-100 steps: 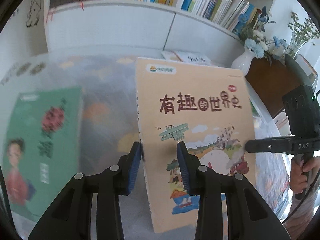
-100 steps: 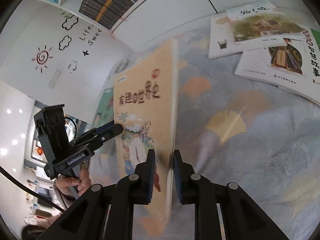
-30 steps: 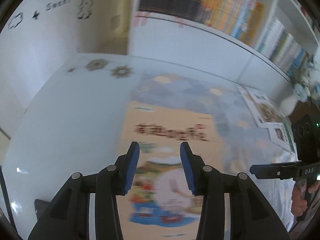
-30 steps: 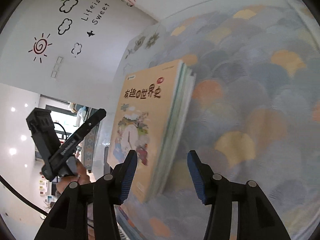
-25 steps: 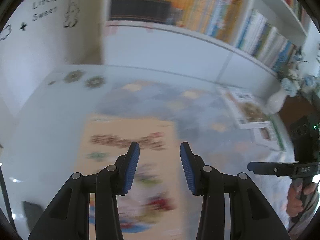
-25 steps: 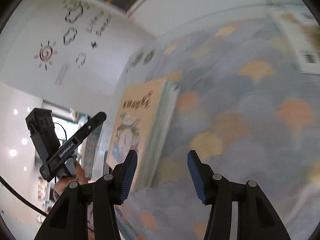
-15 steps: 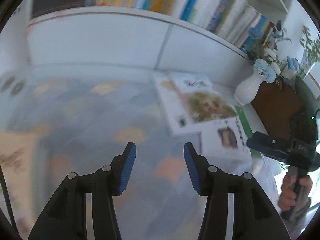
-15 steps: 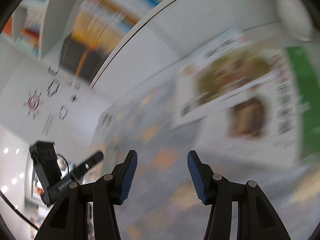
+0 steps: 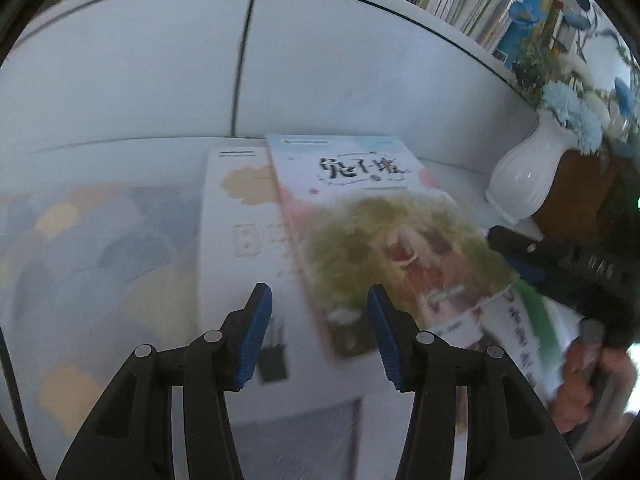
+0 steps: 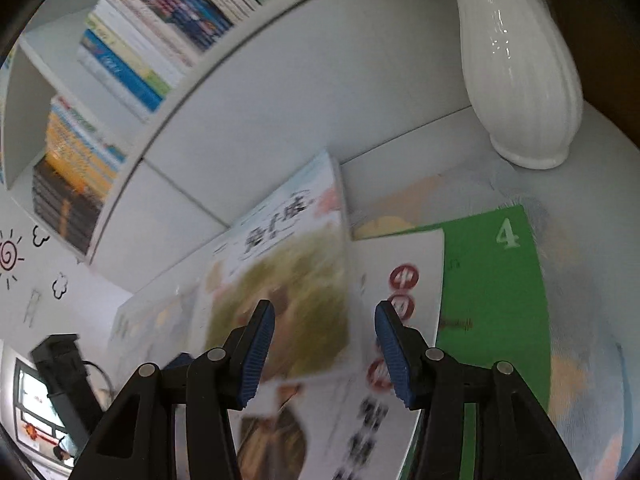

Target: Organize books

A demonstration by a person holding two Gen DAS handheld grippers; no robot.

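Three books lie overlapped on the desk [image 9: 104, 240], which has a cover with grey and yellow scale shapes. The top one, a book with a pink and green cover [image 9: 372, 232], lies slanted over a white book [image 9: 236, 224] on its left side. In the right wrist view the same pink and green book [image 10: 288, 264] also covers one edge of a third book with a wide green band [image 10: 492, 296] and the figure 4 printed on it.

The left tongs [image 9: 320, 332] are open. Their jaws have just been opening, and nothing is between them; the near corner of the pink and green book and a part of the white book show in the gap, but the blue pads do not touch them, as far as the blurred picture lets me see. The right tongs [image 10: 324, 354] are also open and empty, above the place where the pink and green book meets the green-band book.

A white vase [image 9: 524, 176] with blue flowers stands on the desk, to the right of the books, near the white wall panel [image 9: 160, 72]. Above the panel, a shelf [image 10: 132, 64] holds many upright books. In the left wrist view a person's hand [image 9: 588, 380] holds the handle of the right tongs at the right edge.
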